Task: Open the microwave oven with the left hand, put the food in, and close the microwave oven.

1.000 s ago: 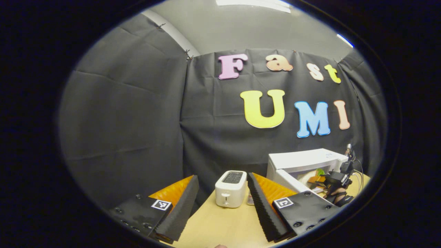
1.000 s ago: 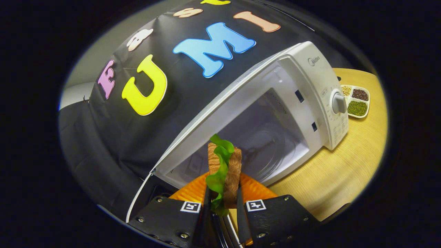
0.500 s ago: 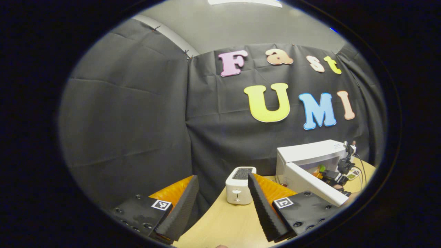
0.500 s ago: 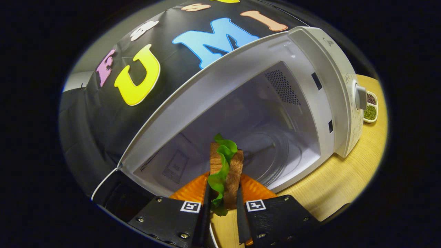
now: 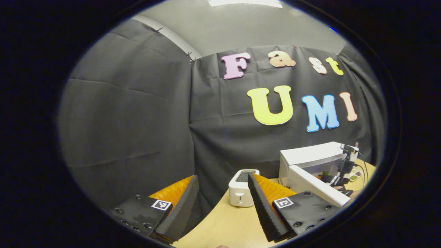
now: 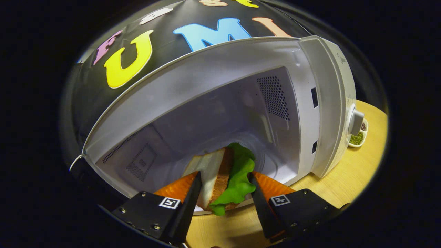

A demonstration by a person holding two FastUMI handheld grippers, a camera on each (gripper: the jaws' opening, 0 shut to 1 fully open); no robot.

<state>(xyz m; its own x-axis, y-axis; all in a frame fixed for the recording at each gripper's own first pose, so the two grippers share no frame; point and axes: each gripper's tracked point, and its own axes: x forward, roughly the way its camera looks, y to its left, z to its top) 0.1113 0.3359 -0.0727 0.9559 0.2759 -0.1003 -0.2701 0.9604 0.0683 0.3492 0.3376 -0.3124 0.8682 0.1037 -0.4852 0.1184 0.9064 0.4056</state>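
- Sandwich, bread with a green leaf, lies tilted at the front of the microwave cavity, between the fingers of the right claw in the right gripper view.
- Right claw stands wide, its fingers apart on either side of the food with a gap showing at each; I judge the food released, left resting on the cavity floor or its glass tray. Which of the two it sits on I cannot tell.
- Microwave door hangs open, swung out to the side in the left gripper view; that leaves the mouth free for the right claw to reach in.
- Left claw is wide and holds nothing, held well apart from the door over the surface. It looks parked out of the way, and closing the door is the step I judge left.
- Toaster stands on the surface beside the microwave, its slot upward; what is in it I cannot tell.
- Divided dish sits on the surface by the microwave's knob side, with green grains in one compartment and darker ones in another.
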